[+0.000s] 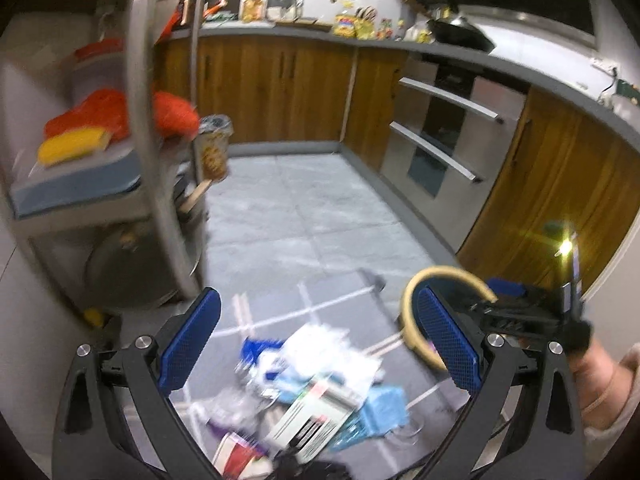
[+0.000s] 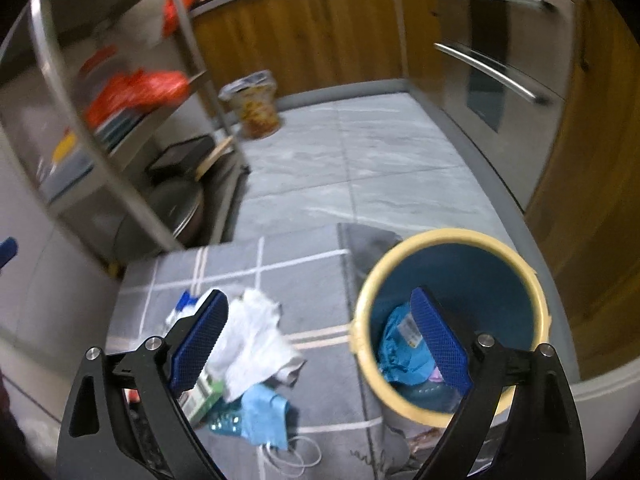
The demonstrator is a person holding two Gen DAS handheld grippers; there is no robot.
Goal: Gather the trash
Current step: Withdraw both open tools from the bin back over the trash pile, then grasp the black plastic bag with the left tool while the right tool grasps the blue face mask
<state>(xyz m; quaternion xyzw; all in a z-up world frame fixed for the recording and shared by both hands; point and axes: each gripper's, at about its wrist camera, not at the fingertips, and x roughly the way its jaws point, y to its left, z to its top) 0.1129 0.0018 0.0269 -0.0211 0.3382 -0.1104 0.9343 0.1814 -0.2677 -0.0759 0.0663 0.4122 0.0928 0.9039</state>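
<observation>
- the trash lies in a loose heap on the grey checked mat (image 2: 256,264) on the kitchen floor: a crumpled white plastic bag (image 2: 256,340), a light blue face mask (image 2: 266,416) with its ear loops trailing, a printed carton (image 1: 316,416), and some blue-and-white wrapping (image 1: 256,354) behind.
- just to the right of the heap stands the bin (image 2: 452,240), blue inside with a cream rim; a teal wrapper (image 2: 400,352) already sits at its bottom, so collecting looks partly done.
- the left gripper (image 1: 320,348) hangs over the heap with its jaws wide apart and nothing between them; the view is blurred, and how close it is to the pile cannot be told.
- the right gripper (image 2: 320,344) is also spread wide and empty, one blue pad (image 2: 200,344) over the white bag's edge, the other over the bin's mouth.
- the step in hand reads as reaching for the next piece, with neither gripper committed yet.
- the next move calls for lowering one gripper onto a single item, likely the white bag or the carton, closing firmly on a fold, then carrying it across to the bin's opening.
- the soft bag may drag neighbouring scraps along, and the mask's loops could snag.
</observation>
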